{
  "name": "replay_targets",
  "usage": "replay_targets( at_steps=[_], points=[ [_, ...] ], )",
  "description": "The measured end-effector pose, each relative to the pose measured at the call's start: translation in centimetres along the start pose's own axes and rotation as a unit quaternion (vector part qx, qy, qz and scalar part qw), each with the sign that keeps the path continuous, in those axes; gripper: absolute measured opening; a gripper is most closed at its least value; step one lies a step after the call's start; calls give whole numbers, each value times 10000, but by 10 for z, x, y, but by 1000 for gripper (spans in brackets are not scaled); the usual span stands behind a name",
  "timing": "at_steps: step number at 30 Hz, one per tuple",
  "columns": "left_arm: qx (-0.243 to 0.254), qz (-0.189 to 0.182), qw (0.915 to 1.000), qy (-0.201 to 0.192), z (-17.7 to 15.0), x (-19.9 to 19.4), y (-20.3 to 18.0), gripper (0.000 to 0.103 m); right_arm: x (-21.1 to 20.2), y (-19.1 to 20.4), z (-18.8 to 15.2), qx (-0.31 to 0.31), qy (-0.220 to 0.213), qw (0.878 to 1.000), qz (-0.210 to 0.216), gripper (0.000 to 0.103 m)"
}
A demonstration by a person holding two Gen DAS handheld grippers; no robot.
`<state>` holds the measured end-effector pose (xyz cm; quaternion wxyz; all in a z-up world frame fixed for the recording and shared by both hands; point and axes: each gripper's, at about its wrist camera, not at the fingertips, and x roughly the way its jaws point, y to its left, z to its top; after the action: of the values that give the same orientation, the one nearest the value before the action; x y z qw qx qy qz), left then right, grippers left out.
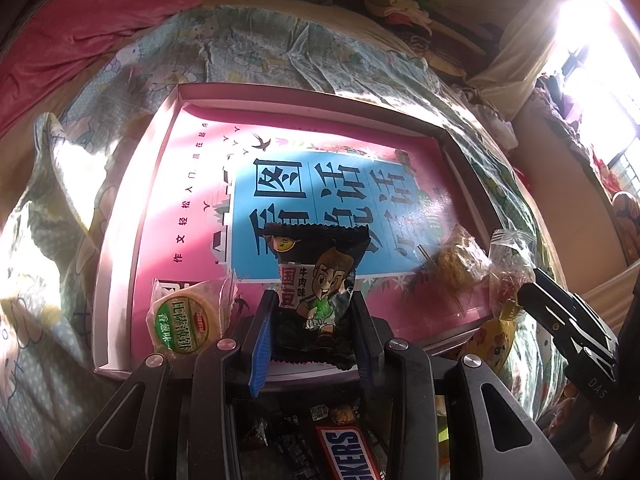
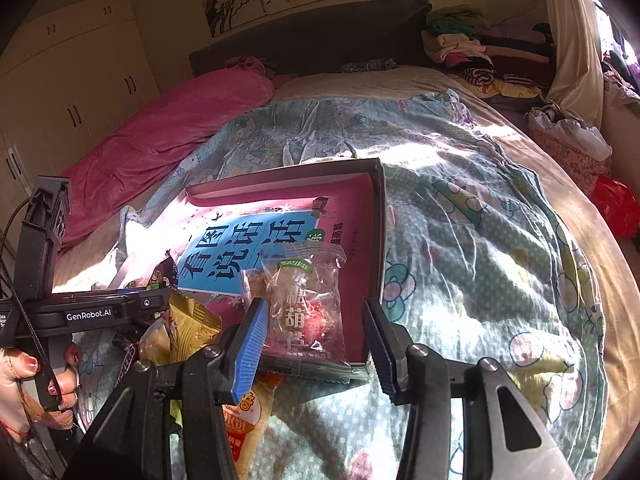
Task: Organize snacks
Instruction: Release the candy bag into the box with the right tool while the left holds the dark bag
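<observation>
While clamped, black snack packet (image 1: pixel 316 284) sits between left claw (image 1: pixel 311 316) fingers.

Patterned quilt (image 2: pixel 460 216) beside pink blanket (image 2: pixel 160 136); folded clothes (image 2: pixel 472 44) behind.

Harsh window (image 1: pixel 592 40) sunlight, blown-out glare, deep shadows, fisheye-warped edges.

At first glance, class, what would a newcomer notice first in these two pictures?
The big pink box lid with its blue Chinese title panel lies on the cartoon-print quilt. The left gripper pinches a black cartoon-boy snack packet over the lid's near edge. The right gripper stands open around a clear candied-haw packet at the lid's corner.
</observation>
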<state>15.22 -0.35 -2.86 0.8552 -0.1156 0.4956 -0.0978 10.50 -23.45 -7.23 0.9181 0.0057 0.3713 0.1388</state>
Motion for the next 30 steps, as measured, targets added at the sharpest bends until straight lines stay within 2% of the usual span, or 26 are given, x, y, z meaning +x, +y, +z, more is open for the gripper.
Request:
replay_targets(
  at_steps=[6,16,25,30],
  points=[
    [13,21,10000,16,-2,-1,-1,36,-14,1,-8,-166,36,9998,-144,48],
    [43,100,9999,55,-3,-2,-2,38,8,-5,-5,-47,212,9995,-244,48],
    [45,124,9999,80,-2,-4,-2,43,11,-5,-4,-19,190,9994,-274,48],
    [60,77,9999,26,-2,-9,-3,49,7,4,-3,-268,79,9993,-251,50]
  ],
)
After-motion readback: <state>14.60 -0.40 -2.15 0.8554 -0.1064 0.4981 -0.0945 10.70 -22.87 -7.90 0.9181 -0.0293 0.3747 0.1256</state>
